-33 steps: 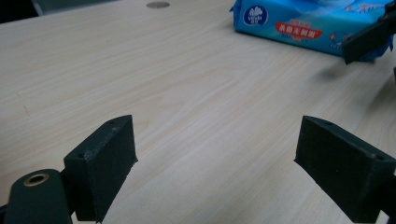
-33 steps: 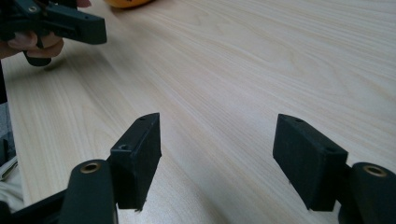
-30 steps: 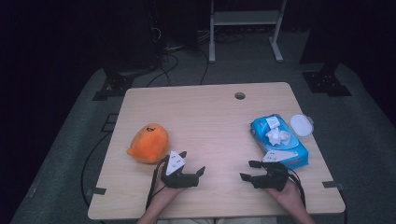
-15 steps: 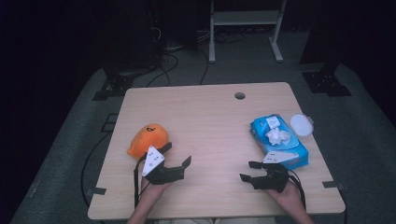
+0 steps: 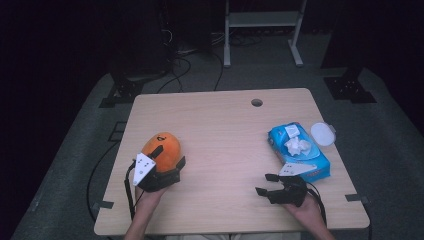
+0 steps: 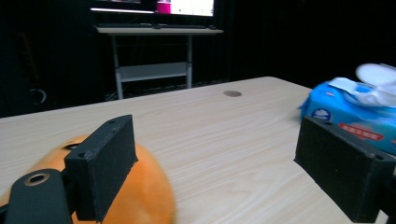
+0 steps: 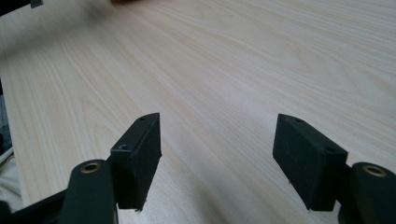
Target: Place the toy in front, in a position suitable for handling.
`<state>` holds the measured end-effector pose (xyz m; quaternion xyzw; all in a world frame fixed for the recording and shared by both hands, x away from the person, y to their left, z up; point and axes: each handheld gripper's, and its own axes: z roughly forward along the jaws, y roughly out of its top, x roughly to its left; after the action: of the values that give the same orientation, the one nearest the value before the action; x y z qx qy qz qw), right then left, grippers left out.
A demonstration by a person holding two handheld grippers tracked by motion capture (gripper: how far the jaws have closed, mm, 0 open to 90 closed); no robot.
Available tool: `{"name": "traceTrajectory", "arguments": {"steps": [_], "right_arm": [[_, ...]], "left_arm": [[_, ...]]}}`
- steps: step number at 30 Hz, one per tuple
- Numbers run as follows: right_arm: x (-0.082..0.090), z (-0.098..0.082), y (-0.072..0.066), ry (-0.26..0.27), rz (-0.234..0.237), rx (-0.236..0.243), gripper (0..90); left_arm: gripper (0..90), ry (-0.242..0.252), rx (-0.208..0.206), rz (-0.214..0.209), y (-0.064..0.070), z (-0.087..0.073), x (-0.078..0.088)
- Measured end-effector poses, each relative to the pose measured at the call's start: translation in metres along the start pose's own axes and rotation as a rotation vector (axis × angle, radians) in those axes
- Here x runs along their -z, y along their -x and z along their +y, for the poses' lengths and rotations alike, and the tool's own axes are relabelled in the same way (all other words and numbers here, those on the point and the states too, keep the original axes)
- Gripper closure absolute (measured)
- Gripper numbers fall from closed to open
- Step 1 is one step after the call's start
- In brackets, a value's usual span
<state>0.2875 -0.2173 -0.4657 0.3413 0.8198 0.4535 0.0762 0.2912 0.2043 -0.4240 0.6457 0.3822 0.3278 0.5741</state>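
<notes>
- Orange plush toy, high view: it lies on the left part of the pale wooden counter, toward the near edge. The left gripper is at the toy, jaws spread, one jaw over its top and the other at its near right flank; whether the pads press the fabric cannot be told. A grey three-cornered plate tops this gripper, and its cable trails off the near edge.
- High view, right side: the right gripper hovers above bare counter near the front edge, jaws spread and holding nothing. Just beyond it lies a blue wipes pack with a crumpled white wipe standing out of its opening; a round white lid lies beside the pack's far right corner. A small round hole sits in the counter near the far edge.
- Left gripper view: the toy fills the lower left, behind and beneath the left-hand jaw, which overlaps its upper surface; the other jaw stands well apart at the right, in front of the wipes pack. A metal-framed desk stands in the dark background.
- Right gripper view: both black jaws stand wide apart over bare wood grain, with nothing between them.
</notes>
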Motion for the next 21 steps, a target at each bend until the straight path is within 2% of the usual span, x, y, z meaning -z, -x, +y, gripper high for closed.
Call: {"name": "traceTrajectory", "arguments": {"steps": [1,8,12,14,15,17,21], "right_arm": [[0.0,0.0,-0.001,-0.001,0.0,0.0,31.3],[-0.005,0.001,-0.001,-0.02,0.001,0.009,31.3],[-0.005,0.001,-0.003,-0.024,0.003,0.015,31.3],[-0.004,0.0,-0.004,-0.021,0.004,0.017,31.3],[-0.004,0.0,-0.004,-0.019,0.003,0.019,31.3],[-0.003,-0.001,-0.005,-0.023,-0.001,0.018,31.3],[-0.003,0.0,-0.005,-0.02,-0.001,0.019,31.2]], "left_arm": [[12.0,0.0,0.0,0.0,0.0,0.0,0.0],[12.1,-0.005,0.006,0.102,-0.023,-0.003,0.006],[12.3,-0.013,0.023,0.147,-0.034,-0.006,0.008],[12.8,-0.011,0.053,0.162,-0.037,-0.008,0.008],[12.9,-0.022,0.059,0.171,-0.038,-0.008,0.007],[13.7,-0.035,0.049,0.179,-0.039,-0.01,0.005],[15.7,-0.09,0.03,0.2,-0.043,-0.017,0.001]]}}
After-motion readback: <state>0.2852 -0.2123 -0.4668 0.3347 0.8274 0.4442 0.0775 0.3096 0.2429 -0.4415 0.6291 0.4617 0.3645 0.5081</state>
